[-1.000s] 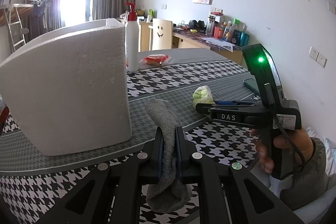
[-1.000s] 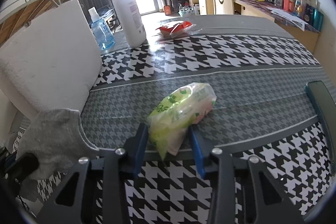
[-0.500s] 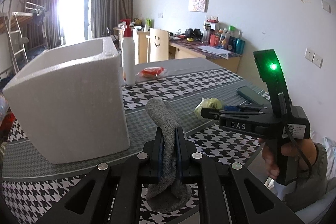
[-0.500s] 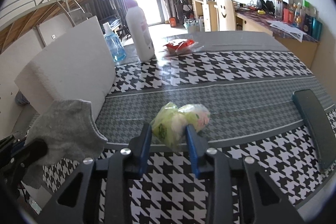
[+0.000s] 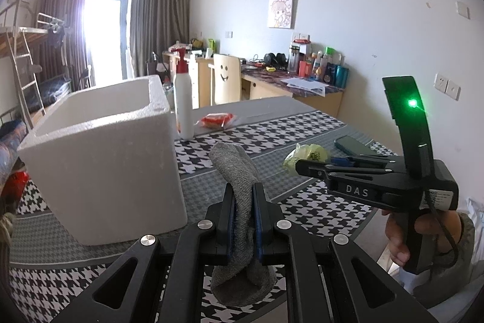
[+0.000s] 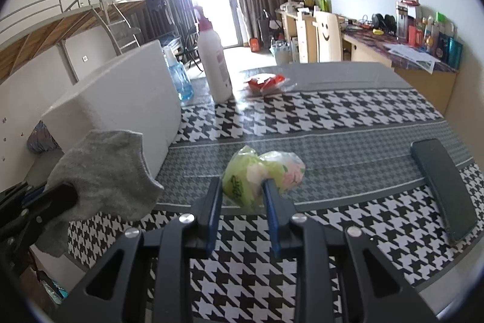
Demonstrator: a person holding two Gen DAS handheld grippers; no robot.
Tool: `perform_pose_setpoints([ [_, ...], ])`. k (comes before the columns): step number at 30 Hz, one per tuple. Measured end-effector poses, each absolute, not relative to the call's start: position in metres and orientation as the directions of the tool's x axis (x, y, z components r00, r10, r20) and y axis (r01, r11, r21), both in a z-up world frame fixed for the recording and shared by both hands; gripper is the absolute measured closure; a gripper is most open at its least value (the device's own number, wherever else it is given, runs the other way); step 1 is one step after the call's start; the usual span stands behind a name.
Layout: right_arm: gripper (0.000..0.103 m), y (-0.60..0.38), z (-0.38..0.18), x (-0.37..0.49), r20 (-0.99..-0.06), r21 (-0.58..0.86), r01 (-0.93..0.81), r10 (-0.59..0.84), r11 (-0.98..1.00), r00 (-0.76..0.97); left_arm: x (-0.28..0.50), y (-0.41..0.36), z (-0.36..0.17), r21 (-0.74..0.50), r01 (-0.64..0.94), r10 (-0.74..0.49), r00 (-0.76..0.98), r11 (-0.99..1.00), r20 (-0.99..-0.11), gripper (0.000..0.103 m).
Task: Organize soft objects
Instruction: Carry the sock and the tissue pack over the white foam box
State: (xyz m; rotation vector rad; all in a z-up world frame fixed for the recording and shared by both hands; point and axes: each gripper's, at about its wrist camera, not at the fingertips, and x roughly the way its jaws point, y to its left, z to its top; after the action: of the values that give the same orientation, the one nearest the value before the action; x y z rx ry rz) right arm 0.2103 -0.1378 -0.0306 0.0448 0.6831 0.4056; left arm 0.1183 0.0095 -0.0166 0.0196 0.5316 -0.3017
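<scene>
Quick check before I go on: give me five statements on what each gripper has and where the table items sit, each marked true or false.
1. The left gripper is shut on the grey sock. True.
2. The right gripper is empty. False: its jaws have just been closing and pinch the green tissue pack.
3. The foam box has a lid on. False: its top is open.
4. The dark phone lies flat on the table. True.
5. The white pump bottle lies on its side. False: it stands upright.
</scene>
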Motion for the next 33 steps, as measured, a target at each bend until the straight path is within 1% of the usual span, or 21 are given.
perform_pose_setpoints([
  [13, 0.071, -0.144, -0.008, 0.197, -0.539, 0.158, -0.369, 0.393, 0.916, 0.745, 0.115, 0.009, 0.0, -0.048, 0.307, -0.294, 0.837, 0.95, -0.461, 0.092],
  [33, 0.071, -0.15, 0.011, 0.183, -0.476, 0.141, -0.383, 0.402, 0.913, 0.782, 0.124, -0.001, 0.022, -0.025, 0.31, -0.292, 0.861, 0.95, -0.416, 0.092],
])
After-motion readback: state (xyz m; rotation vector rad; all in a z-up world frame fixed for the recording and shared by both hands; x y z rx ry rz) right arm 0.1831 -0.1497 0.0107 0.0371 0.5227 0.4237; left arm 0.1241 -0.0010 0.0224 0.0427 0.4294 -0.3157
